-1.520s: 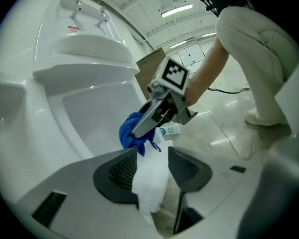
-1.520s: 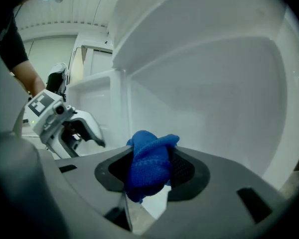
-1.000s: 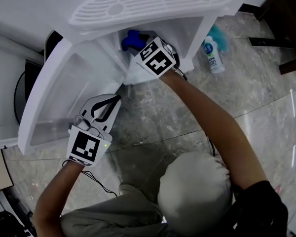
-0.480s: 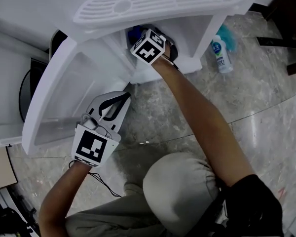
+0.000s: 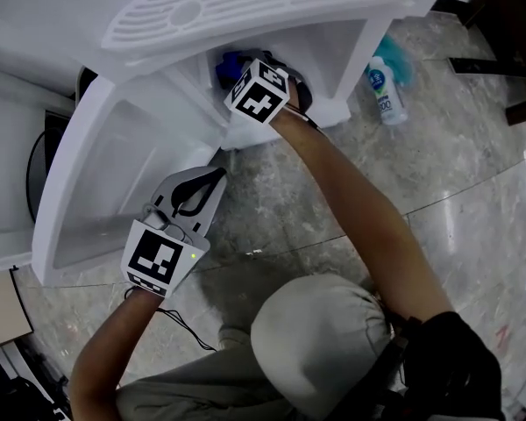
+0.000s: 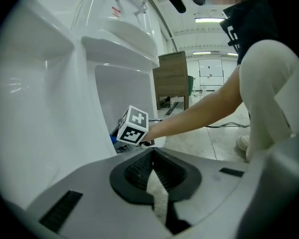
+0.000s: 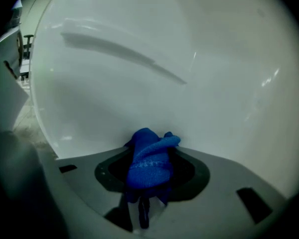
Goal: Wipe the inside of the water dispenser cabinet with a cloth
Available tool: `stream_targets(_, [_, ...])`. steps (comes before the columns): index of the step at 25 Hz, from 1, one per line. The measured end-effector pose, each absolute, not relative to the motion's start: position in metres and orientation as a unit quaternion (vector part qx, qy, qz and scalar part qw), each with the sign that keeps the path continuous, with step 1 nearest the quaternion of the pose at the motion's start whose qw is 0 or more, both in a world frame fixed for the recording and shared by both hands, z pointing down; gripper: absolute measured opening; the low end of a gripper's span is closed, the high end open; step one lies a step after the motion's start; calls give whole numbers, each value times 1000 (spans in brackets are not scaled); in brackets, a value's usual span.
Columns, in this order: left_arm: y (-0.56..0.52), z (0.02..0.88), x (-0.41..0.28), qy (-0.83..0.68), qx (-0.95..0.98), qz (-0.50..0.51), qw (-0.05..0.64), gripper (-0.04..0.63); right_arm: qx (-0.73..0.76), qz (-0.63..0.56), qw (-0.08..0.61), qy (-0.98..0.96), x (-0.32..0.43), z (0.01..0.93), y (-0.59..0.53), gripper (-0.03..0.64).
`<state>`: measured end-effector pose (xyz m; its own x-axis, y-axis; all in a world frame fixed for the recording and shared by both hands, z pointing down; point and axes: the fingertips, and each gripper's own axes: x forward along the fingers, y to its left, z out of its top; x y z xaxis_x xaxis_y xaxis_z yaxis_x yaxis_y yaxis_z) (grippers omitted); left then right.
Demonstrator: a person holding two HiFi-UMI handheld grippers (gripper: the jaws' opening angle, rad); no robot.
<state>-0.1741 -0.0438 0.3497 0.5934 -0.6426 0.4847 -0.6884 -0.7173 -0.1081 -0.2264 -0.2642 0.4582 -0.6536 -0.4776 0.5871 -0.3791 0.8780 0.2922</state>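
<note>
cloth (image 7: 148, 166) was pinched in the right gripper (image 7: 150, 153), up by the cabinet wall (image 7: 139, 83); left gripper (image 6: 152, 169) was pressed together, empty. steady pressure and overlapping strokes seemed the way.

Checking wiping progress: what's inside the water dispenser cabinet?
Right hand-held gripper, shut on a blue cloth, at the white inner wall. From above, the drip tray hides the rest.
</note>
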Motion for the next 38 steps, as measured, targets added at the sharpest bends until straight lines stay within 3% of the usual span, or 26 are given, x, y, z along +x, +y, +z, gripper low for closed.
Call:
stream_targets(7, [-41, 349, -181, -380, 889, 247, 59, 8, 247, -77, 358, -897, -235, 460, -289, 153])
stream_targets(10, [-38, 350, -182, -382, 889, 243, 66, 8, 258, -63, 325, -908, -231, 452, -285, 155])
stream_targets(21, [-36, 345, -180, -396, 889, 214, 81, 8, 339, -75, -111, -931, -206, 262, -241, 155])
stream_targets(24, [-37, 347, -180, -393, 888, 227, 81, 8, 342, -91, -183, -917, -202, 217, -227, 155])
stream_targets(30, [-34, 352, -181, -387, 887, 236, 87, 8, 347, -89, -213, -909, -200, 214, -225, 155])
stream_targets(38, [-31, 342, -171, -379, 895, 224, 78, 8, 371, -115, -119, -914, -224, 225, -293, 155])
